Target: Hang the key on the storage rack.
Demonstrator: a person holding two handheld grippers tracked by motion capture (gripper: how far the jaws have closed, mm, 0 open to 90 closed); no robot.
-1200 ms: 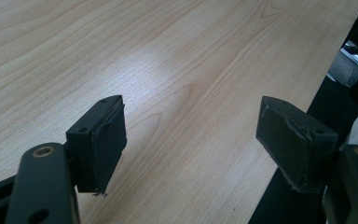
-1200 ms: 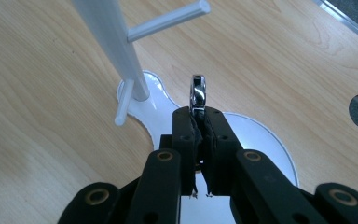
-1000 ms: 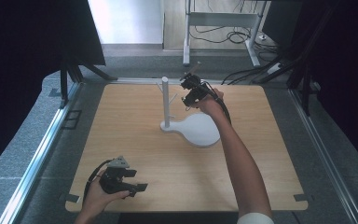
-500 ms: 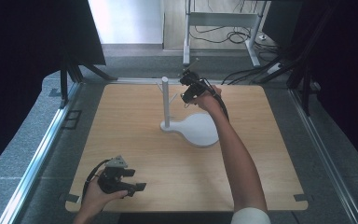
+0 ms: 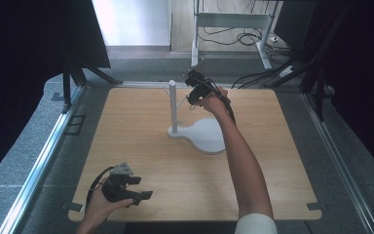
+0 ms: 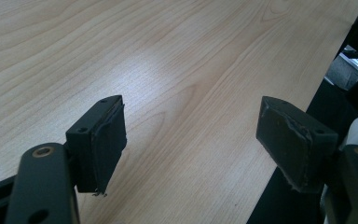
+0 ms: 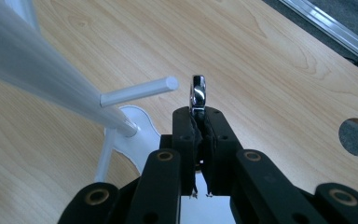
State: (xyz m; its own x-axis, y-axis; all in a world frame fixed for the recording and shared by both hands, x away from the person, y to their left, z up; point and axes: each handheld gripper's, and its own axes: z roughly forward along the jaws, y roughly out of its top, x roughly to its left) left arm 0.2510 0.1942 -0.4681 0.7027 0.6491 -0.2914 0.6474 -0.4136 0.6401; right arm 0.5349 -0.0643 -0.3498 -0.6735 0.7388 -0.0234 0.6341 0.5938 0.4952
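Your right gripper [image 7: 199, 122] is clamped on a small shiny metal ring [image 7: 198, 93], which sticks up edge-on just above the closed jaws at the centre of the right gripper view. The thin white peg [image 7: 137, 92] lies just to the left of the ring in that frame, its long axis running roughly level, its blunt tip pointing right toward the ring but not touching it. In the high view the white stand [image 5: 173, 107] rises near the top centre of the table [image 5: 126, 141], and your right hand is by far the nearer to it. Your left gripper [image 5: 126, 187] rests at the lower left, jaws apart and holding nothing. Count: one ring, one stand on one white base [image 5: 209, 139], and two or three pegs.
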